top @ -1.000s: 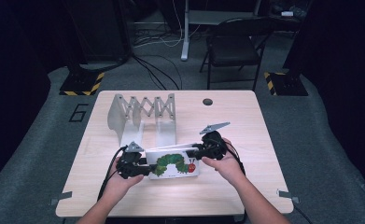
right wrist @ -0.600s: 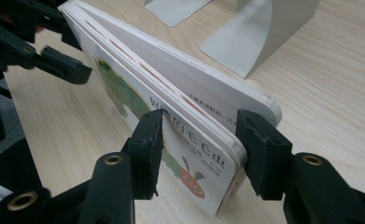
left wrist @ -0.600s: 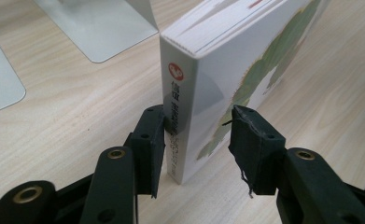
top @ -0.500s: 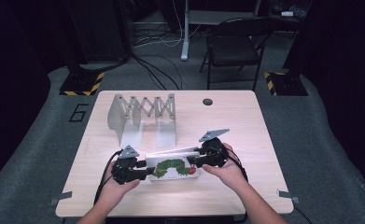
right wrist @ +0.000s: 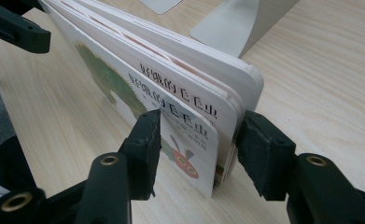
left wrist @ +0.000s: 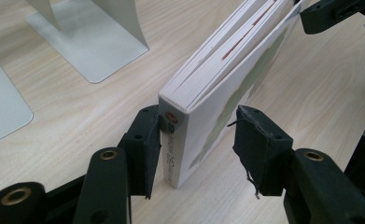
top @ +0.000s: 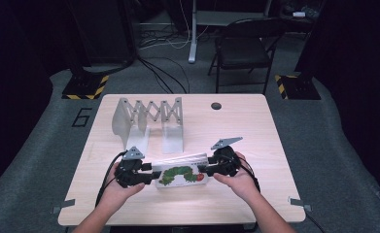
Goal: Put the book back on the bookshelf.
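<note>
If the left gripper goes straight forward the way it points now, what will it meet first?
Most likely the book: its spine end already stands between the jaws of the left gripper, so it would slide deeper between them. Beyond it, the right gripper is at the book's far end, though depth is hard to judge.

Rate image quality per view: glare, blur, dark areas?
High view: soft focus, room beyond the table nearly black, the book cover bright but readable. Left gripper view: sharp book spine, mild sheen on wood. Right gripper view: sharp cover print, near jaws slightly soft.
</note>
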### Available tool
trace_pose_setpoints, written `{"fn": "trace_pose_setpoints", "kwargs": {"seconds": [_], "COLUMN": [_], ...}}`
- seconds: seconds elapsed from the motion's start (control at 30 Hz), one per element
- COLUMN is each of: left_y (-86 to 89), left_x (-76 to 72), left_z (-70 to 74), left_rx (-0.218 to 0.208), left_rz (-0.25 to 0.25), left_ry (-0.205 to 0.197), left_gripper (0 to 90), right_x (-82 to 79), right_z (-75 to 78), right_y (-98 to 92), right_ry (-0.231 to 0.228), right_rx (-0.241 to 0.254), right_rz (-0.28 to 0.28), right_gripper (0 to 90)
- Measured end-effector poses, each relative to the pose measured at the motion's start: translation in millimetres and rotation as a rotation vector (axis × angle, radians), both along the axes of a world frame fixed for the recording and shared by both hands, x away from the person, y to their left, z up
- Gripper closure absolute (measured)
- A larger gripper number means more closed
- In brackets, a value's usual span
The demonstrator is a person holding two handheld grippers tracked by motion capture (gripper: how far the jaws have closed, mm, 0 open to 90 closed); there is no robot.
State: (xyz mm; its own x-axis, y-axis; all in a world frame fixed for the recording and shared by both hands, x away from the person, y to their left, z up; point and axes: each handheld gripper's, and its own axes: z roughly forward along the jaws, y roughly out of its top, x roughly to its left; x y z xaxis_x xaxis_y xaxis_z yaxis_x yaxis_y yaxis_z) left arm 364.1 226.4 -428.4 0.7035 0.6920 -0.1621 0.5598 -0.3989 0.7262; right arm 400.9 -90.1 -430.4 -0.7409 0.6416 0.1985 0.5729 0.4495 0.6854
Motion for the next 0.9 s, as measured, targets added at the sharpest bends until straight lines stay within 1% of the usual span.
{"fn": "trace_pose_setpoints", "kwargs": {"seconds": [0.07, 0.1, 0.13, 0.2, 0.23, 0.27, 0.3, 0.37, 0.4, 0.43, 0.47, 0.5, 0.53, 0.57, 0.6, 0.67, 0.8, 0.83, 0.87, 0.9], "left_y": [-3.6, -5.7, -8.0, -10.9, -12.2, -12.5, -13.7, -15.0, -16.3, -18.0, -19.3, -20.5, -22.3, -24.8, -27.0, -30.4, -36.0, -37.1, -39.1, -40.7], "left_x": [0.4, 0.0, -0.9, -2.7, -4.2, -4.7, -5.9, -7.1, -8.3, -9.5, -10.6, -10.8, -11.3, -11.1, -11.0, -9.6, -5.9, -5.3, -4.6, -3.6], "left_z": [2.8, 4.0, 3.9, 4.9, 5.0, 5.5, 5.9, 7.0, 7.0, 6.9, 6.8, 7.0, 7.3, 7.2, 7.4, 7.2, 5.9, 5.8, 4.5, 3.8], "left_rx": [0.002, 0.015, 0.020, 0.030, 0.026, 0.032, 0.032, 0.045, 0.037, 0.031, 0.025, 0.031, 0.032, 0.038, 0.051, 0.058, 0.081, 0.087, 0.080, 0.090], "left_rz": [-0.018, -0.027, -0.022, -0.036, -0.036, -0.046, -0.047, -0.063, -0.070, -0.069, -0.071, -0.082, -0.084, -0.088, -0.085, -0.086, -0.081, -0.079, -0.079, -0.081], "left_ry": [-0.009, -0.011, -0.023, -0.032, -0.029, -0.036, -0.035, -0.041, -0.039, -0.041, -0.032, -0.034, -0.032, -0.033, -0.037, -0.031, -0.021, -0.018, -0.016, -0.015], "left_gripper": [50.3, 50.3, 50.6, 52.8, 54.1, 55.0, 55.9, 58.7, 59.9, 60.6, 60.6, 60.3, 59.9, 58.9, 57.6, 56.5, 57.0, 56.9, 56.5, 56.3], "right_x": [1.4, 0.8, 1.4, 2.6, 2.6, 2.9, 2.9, 3.7, 2.4, 3.0, 1.9, 1.5, 1.9, 1.6, 1.6, 0.8, 0.2, -0.3, -0.5, -0.7], "right_z": [-1.7, -1.8, -2.7, -4.2, -4.8, -5.5, -6.0, -8.5, -8.7, -10.2, -10.7, -11.3, -12.3, -12.4, -12.7, -12.9, -14.6, -15.3, -15.8, -16.3], "right_y": [-1.4, -1.3, -1.5, -1.9, -2.1, -2.4, -2.7, -3.8, -3.3, -4.1, -3.9, -3.9, -4.1, -4.1, -4.0, -3.5, -3.9, -4.0, -4.0, -4.2], "right_ry": [-0.008, 0.001, 0.001, -0.004, -0.003, -0.002, 0.007, 0.000, 0.014, 0.007, 0.017, 0.016, 0.003, 0.004, 0.001, 0.007, -0.004, -0.001, -0.001, 0.001], "right_rx": [-0.002, -0.003, -0.002, -0.005, -0.004, 0.001, 0.006, 0.010, 0.013, 0.014, 0.010, 0.011, 0.013, 0.015, 0.018, 0.022, 0.033, 0.041, 0.044, 0.042], "right_rz": [-0.002, -0.015, -0.018, -0.027, -0.035, -0.041, -0.044, -0.043, -0.058, -0.050, -0.057, -0.058, -0.055, -0.058, -0.062, -0.071, -0.077, -0.082, -0.086, -0.085], "right_gripper": [48.9, 48.2, 47.0, 45.5, 45.1, 44.9, 44.9, 45.0, 45.1, 45.1, 45.1, 45.3, 45.4, 45.4, 45.4, 45.4, 45.3, 45.3, 45.3, 45.3]}}
